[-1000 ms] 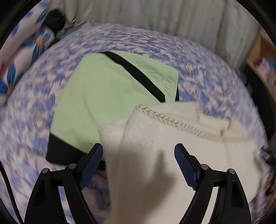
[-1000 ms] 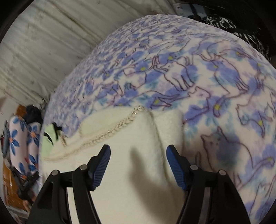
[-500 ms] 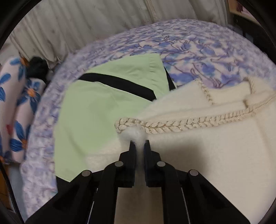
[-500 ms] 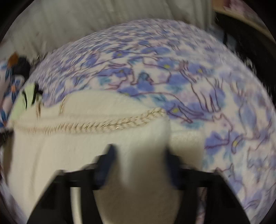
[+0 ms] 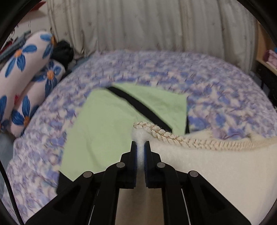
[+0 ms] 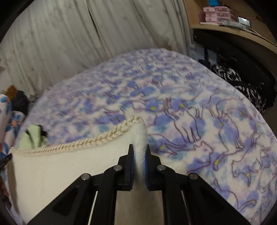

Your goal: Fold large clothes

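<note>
**Two grippers pinch the corners of a cream fleece garment over a bed**

Two black two-finger grippers with blue pads each hold a corner of a cream fleece garment with a braided, gold-flecked trim (image 5: 199, 166). The left gripper (image 5: 140, 144) has its jaws pressed together on the left corner, white pile squeezed between the pads. The right gripper (image 6: 139, 147) is clamped the same way on the right corner (image 6: 136, 131). The trimmed edge sags between the two corners, and the near part of the garment is cut off by the lower frame edge, so its full shape cannot be made out.

Beneath lies a bed cover of purple-and-white fleece printed with cats and flowers (image 6: 216, 121), blurred in its far part. To the left, a flat pale green garment with a black stripe (image 5: 107, 121) rests on the cover, its near right corner hidden behind the cream fleece. Far left are rolled white bolsters with blue flowers (image 5: 22, 69), and beside them a dark object too blurred to identify. A pale pleated curtain (image 5: 147, 26) hangs along the far side. At far right, a wooden shelf with small pink drawers (image 6: 218, 14) is partly cut off.
</note>
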Available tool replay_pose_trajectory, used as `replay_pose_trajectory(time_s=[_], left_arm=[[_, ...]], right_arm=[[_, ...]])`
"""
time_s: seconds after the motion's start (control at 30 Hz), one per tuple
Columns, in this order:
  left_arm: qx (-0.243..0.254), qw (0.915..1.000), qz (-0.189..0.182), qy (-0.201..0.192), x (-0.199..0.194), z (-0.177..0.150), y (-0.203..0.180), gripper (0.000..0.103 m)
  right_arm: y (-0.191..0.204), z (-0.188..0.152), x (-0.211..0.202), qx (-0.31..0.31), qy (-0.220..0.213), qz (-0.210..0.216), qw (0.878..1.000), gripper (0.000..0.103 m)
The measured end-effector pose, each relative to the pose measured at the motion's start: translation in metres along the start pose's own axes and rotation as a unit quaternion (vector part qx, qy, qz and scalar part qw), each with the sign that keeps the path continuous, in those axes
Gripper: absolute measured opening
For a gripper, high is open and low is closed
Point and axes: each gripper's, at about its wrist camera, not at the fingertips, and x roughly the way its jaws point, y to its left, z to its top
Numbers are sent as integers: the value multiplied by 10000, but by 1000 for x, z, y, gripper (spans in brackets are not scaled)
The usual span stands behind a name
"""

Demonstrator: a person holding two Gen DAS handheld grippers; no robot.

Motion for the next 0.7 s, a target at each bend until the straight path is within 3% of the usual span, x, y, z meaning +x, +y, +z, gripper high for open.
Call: replay_pose_trajectory(time_s=[0.1,0.23,0.27,0.33,0.4,0.47,0.53,0.7], left_arm=[[-22,9985,249,494,44,-17,-3,6],[201,9975,495,470,56,-26,-14,12],[252,9971,524,483,54,-25,-15,16],[274,9970,547,464,46,-22,-14,28],[187,9975,570,376,31,-18,-9,49],[39,9990,424,100,7,-19,-7,58],[26,9996,258,-143,-16,-23,-11,58],[185,9993,-263,-170,-56,-50,-47,58]], right_arm=[[-7,-15,39,119,516,-255,9983,9],[-15,-16,40,344,568,-134,9977,13],[-15,-14,37,349,600,-152,9975,18],[-12,-11,26,319,546,-317,9975,25],[-6,-10,8,292,291,-391,9984,30],[7,-12,-9,252,110,-155,9995,31],[30,-17,-22,72,23,181,9998,31],[116,-47,-31,-797,277,920,9922,31]])
